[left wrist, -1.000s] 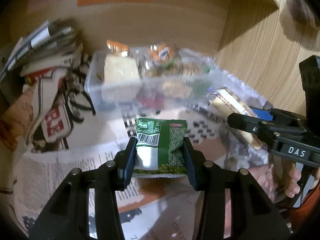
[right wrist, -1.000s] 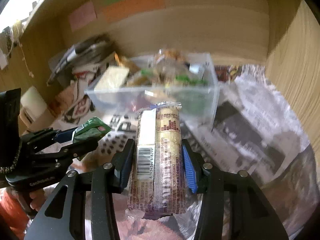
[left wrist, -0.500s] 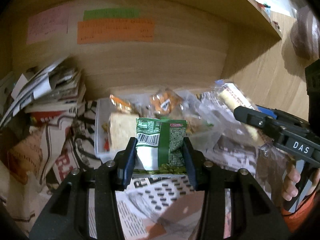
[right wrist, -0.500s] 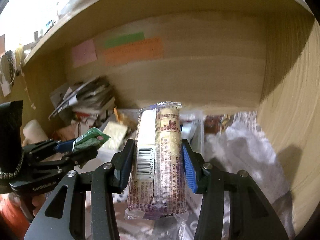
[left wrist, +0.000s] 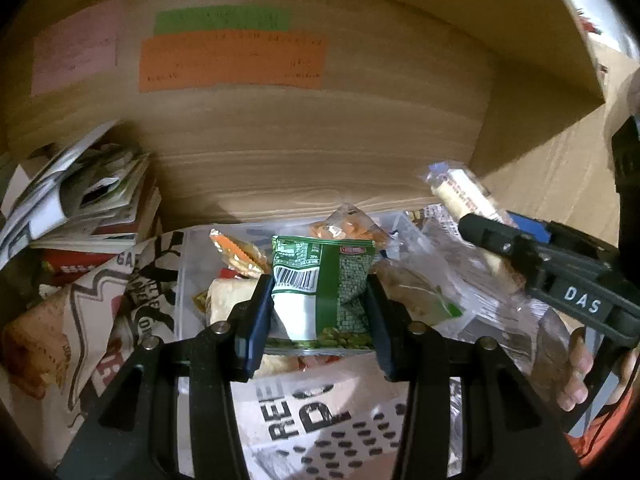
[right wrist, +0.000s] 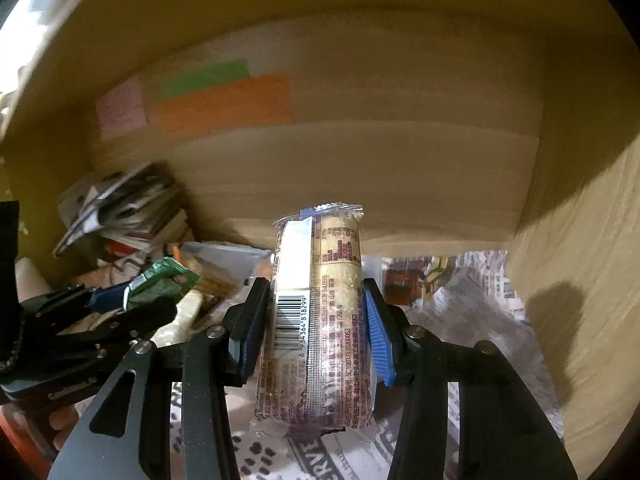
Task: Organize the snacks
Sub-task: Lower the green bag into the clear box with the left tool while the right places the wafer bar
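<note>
My left gripper is shut on a green pea snack packet and holds it above the near side of a clear plastic bin that holds several snack packs. My right gripper is shut on a long beige wrapped biscuit roll, held upright in the air. The roll also shows in the left wrist view, to the right of the bin. The green packet shows in the right wrist view at the left.
The bin stands on newspaper inside a wooden shelf nook. A pile of magazines lies at the left. The back wall carries pink, green and orange notes. A wooden side wall stands close on the right.
Both grippers have tilted up and moved closer to the bin with their packets still held. The back wall and its notes now fill more of both views.
</note>
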### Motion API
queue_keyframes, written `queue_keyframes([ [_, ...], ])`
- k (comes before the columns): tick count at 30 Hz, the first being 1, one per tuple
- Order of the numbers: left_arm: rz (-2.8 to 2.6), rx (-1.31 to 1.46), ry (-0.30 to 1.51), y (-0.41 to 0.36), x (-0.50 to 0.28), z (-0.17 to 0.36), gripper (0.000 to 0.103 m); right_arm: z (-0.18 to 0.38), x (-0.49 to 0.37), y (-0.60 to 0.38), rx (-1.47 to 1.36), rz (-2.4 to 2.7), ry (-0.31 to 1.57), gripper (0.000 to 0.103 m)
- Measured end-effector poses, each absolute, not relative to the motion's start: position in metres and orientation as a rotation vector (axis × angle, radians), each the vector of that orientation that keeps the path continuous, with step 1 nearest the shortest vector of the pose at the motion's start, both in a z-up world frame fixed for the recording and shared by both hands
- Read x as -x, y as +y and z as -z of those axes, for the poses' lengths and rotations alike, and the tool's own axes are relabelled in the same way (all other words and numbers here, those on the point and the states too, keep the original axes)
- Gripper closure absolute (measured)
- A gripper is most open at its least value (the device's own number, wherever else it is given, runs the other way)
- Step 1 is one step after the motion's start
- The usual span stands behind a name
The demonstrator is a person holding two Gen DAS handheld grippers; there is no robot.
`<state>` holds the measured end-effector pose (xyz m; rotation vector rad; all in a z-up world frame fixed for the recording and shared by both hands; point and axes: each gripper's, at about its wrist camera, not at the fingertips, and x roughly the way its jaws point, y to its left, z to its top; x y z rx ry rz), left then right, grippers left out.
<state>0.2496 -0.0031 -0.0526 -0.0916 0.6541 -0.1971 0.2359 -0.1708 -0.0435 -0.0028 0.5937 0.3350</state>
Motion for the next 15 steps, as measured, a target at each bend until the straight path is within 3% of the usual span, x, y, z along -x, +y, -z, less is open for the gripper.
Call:
queue_keyframes([
  [15, 0.17, 0.105, 0.72, -0.004, -0.291, 0.083, 0.058, 0.081, -0.278, -0.169, 0.036, -0.312, 0.713, 0.06],
])
